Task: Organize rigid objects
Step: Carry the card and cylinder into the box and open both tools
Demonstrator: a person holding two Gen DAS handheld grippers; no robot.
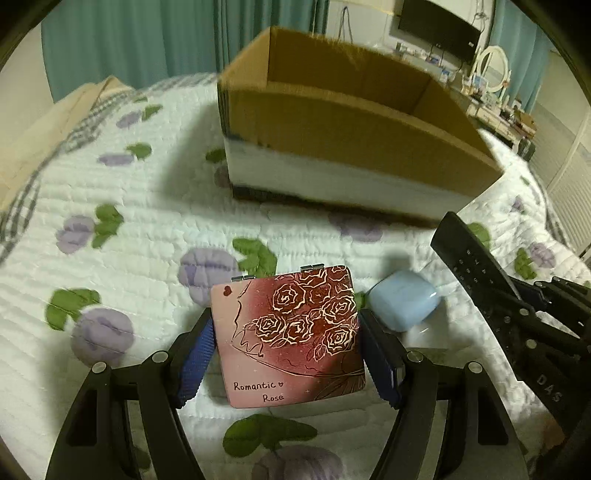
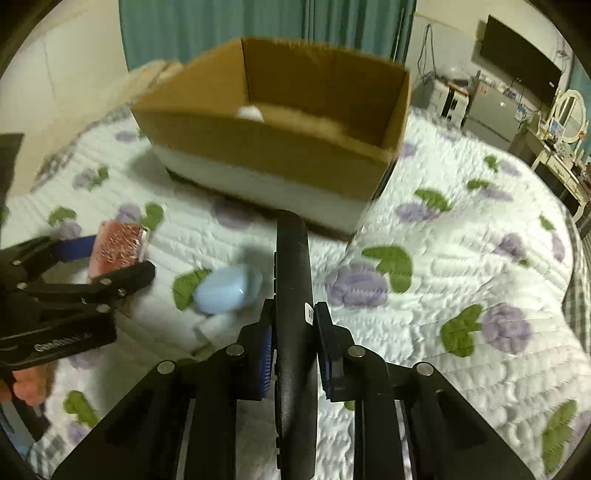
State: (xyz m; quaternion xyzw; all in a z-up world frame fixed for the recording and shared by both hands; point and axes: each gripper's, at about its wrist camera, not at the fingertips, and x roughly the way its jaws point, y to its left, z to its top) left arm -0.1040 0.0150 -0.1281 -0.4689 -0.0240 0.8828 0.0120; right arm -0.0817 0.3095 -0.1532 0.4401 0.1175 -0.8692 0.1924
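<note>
My left gripper (image 1: pixel 286 345) is shut on a pink and red compact mirror (image 1: pixel 290 336) printed "Romantic Rose", held above the quilt; it also shows in the right wrist view (image 2: pixel 118 249). My right gripper (image 2: pixel 293 343) is shut on a black remote control (image 2: pixel 293 273), which points toward the box; the remote also shows in the left wrist view (image 1: pixel 476 273). A pale blue rounded case (image 1: pixel 404 299) lies on the quilt between the two grippers, and shows in the right wrist view (image 2: pixel 227 286). An open cardboard box (image 1: pixel 354 129) stands ahead, with a white object inside (image 2: pixel 251 110).
Everything sits on a bed with a white quilt (image 2: pixel 461 258) printed with purple flowers. A small white piece (image 2: pixel 216 325) lies by the blue case. A pillow (image 1: pixel 48 122) lies at far left. A dresser with a round mirror (image 1: pixel 493 66) and a TV (image 1: pixel 439 29) stand behind.
</note>
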